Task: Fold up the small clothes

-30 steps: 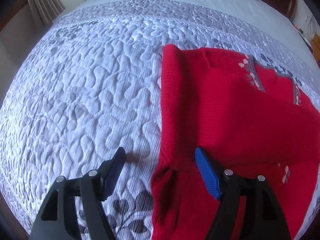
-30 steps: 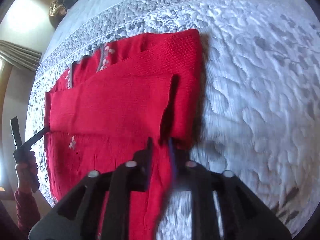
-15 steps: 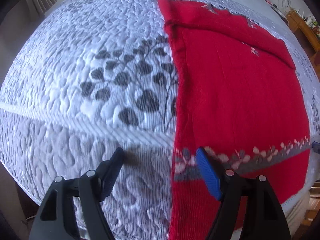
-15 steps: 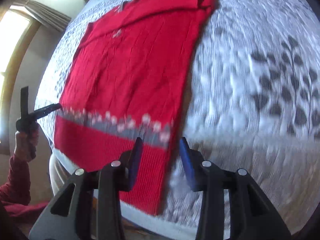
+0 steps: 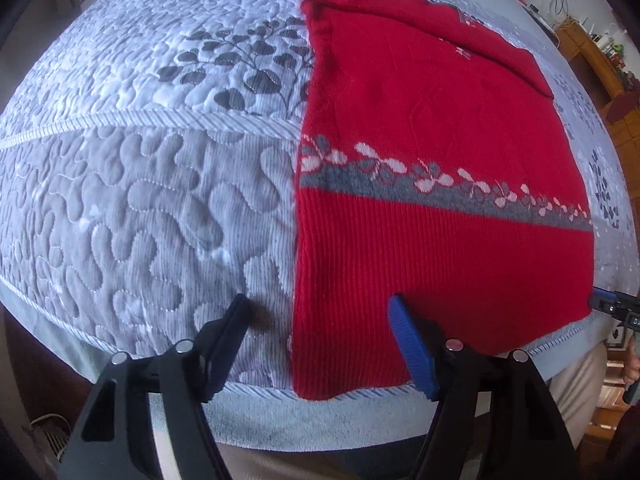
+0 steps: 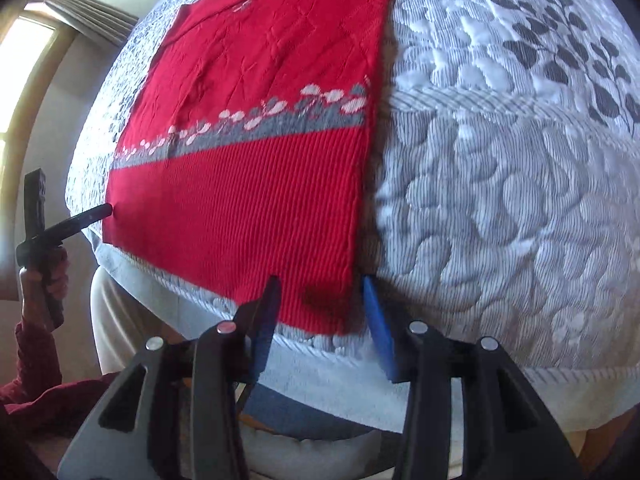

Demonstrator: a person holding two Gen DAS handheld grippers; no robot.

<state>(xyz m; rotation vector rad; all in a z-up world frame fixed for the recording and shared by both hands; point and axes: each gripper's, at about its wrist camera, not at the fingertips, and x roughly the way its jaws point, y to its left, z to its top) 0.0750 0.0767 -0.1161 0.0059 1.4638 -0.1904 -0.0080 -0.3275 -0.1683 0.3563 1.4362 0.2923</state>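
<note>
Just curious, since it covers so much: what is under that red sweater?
The red sweater lies flat on a grey quilted bedspread, which shows all around it. Whatever lies directly beneath the knit is covered, so I cannot tell if the leaf pattern continues there.

You see a bed under a grey quilted bedspread [image 5: 160, 208] with dark leaf prints. A bright window [image 6: 20, 76] with a curtain [image 6: 88, 12] sits left; a wooden shelf [image 5: 600, 60] stands right.
</note>
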